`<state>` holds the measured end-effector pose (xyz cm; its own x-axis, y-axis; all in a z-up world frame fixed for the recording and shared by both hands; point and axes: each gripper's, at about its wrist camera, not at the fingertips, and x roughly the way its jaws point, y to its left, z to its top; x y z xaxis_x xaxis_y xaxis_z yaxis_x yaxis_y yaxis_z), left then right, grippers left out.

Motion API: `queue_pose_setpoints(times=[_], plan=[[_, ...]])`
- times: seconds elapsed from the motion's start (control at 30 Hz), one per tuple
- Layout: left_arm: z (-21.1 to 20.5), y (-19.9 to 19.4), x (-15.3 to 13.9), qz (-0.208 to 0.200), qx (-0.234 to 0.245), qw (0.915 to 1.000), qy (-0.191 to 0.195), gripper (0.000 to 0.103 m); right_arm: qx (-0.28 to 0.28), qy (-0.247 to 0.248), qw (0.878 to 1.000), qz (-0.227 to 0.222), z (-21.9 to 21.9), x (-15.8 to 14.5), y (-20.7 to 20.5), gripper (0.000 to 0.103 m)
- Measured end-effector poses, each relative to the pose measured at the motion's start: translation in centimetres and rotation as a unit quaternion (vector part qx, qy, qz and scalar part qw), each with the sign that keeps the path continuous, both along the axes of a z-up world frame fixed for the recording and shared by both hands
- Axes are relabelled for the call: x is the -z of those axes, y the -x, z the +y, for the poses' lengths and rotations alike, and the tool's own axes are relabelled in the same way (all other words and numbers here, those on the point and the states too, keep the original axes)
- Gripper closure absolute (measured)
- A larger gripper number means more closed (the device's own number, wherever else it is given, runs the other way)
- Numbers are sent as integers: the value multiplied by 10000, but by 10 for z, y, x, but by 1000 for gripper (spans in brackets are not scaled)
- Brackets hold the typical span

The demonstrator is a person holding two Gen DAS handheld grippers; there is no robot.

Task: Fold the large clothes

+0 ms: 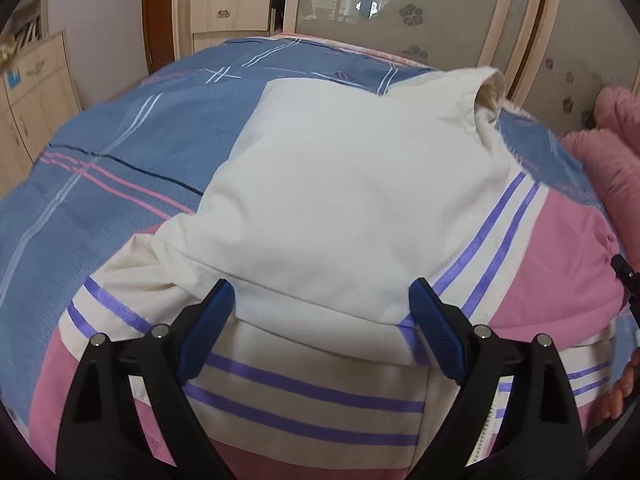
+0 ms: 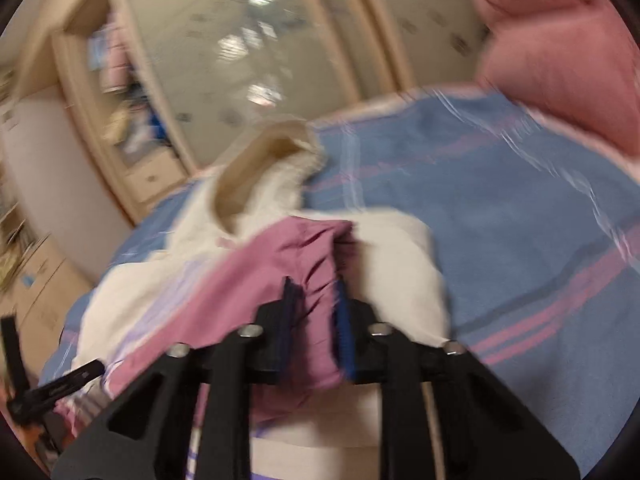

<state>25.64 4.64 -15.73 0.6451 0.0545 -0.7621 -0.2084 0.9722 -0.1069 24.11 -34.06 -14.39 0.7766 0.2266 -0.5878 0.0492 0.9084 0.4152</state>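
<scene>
A large white garment (image 1: 340, 180) with pink panels and purple stripes lies spread on the bed, its collar (image 1: 490, 88) at the far end. My left gripper (image 1: 320, 284) is open, with its blue pads (image 1: 208, 328) wide apart over the near hem and touching nothing. In the right wrist view, which is blurred, my right gripper (image 2: 314, 280) is shut on a bunched pink fold of the garment (image 2: 296, 248). The white part (image 2: 400, 256) and the collar (image 2: 276, 140) lie beyond it.
The bed has a blue plaid sheet (image 1: 120, 140) (image 2: 520, 200). A pink quilt (image 1: 612, 152) (image 2: 560, 52) is piled at the right. A wardrobe with frosted doors (image 1: 400, 8) stands behind the bed and a pale cabinet (image 1: 32, 92) at the left. A hand (image 1: 626, 380) shows at the right edge.
</scene>
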Motion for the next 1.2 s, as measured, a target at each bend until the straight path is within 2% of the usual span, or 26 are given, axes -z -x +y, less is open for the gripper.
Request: queue_pose_setpoints(times=[0.07,0.13,0.27,0.33,0.43,0.53,0.57,0.6,0.77,0.87,0.97,1.0,1.03,1.1,1.17,1.2], plan=[[-1,2,-1,-34,-38,10000,-43,12,-61,-297,9995,111,-9,6,-3,87],[-6,6,-7,-146,-71,9995,-286,13,142,-363,9992,-77,-14,1,4,82],[-30,16,-24,-577,66,9904,-1256,13,-14,267,9972,-704,8,-19,23,79],[-45,19,-30,-751,233,9838,-1614,13,-340,595,9936,-894,30,-22,30,57],[-64,20,-32,-857,447,9779,-1853,13,-639,1054,9883,-899,57,-18,30,54],[-74,19,-29,-828,573,9774,-1856,13,-633,1789,9813,-332,79,3,17,58],[-76,18,-28,-809,598,9776,-1850,13,-600,1847,9808,-199,80,7,13,58],[-79,16,-26,-770,635,9778,-1845,13,-533,1838,9815,-18,77,11,7,61],[-84,4,-10,-541,702,9793,-1822,13,-308,1616,9858,344,57,23,-5,67],[-78,-1,-1,-379,640,9842,-1609,13,-308,1717,9841,330,59,22,-4,68],[-73,1,-2,-416,579,9878,-1384,14,-276,1710,9849,-33,60,11,9,65],[-74,0,-1,-413,583,9877,-1391,14,-276,1717,9844,-248,61,4,16,63],[-74,0,-1,-409,594,9874,-1411,14,-304,1722,9839,-378,63,-2,22,54],[-75,0,1,-413,603,9867,-1451,13,-439,1784,9812,-591,70,-9,30,45],[-75,-1,3,-413,601,9866,-1457,13,-494,1981,9782,-378,76,-2,25,45],[-74,-2,4,-405,598,9868,-1450,13,-504,2070,9770,-103,78,7,17,45]])
